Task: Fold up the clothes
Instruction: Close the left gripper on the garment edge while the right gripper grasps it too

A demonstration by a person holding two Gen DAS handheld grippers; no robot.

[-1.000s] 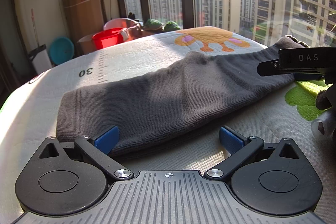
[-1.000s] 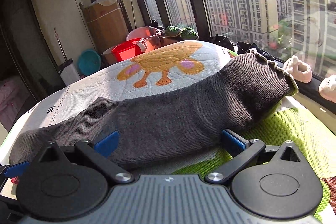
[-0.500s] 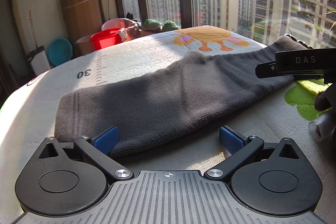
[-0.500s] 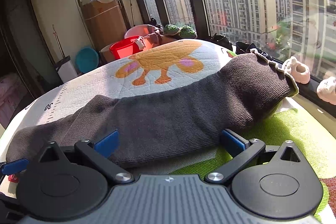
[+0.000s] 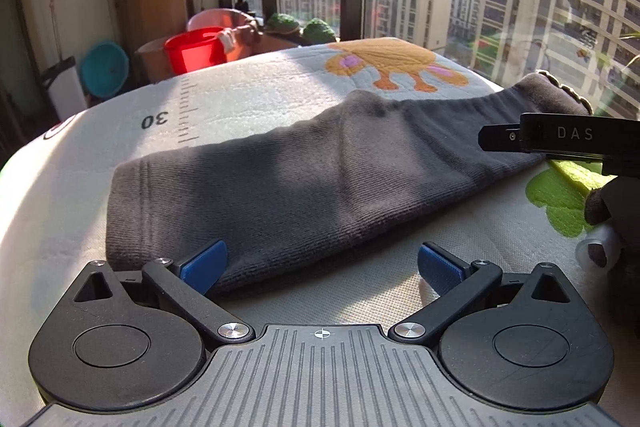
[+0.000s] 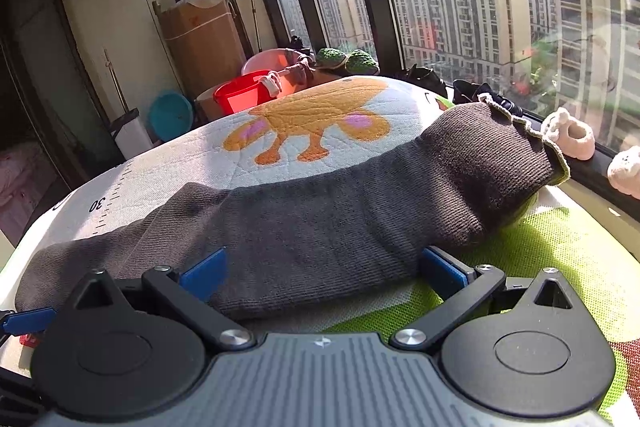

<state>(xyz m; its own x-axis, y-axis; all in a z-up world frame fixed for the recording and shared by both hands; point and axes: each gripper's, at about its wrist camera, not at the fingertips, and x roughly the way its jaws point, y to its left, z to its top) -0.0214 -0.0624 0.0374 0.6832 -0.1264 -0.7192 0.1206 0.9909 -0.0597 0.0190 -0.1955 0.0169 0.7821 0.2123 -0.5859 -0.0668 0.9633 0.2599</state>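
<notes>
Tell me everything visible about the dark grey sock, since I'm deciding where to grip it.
The sock is dark grey ribbed knit, long and lying flat on its side across the printed mat. Its cuff end has a frilly pale edge; the other end is plain. Both open grippers, left and right, straddle its near edge.

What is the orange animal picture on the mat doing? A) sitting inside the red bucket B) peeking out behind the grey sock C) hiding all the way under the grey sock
B: the orange animal print shows on the mat just beyond the grey sock, uncovered.
</notes>
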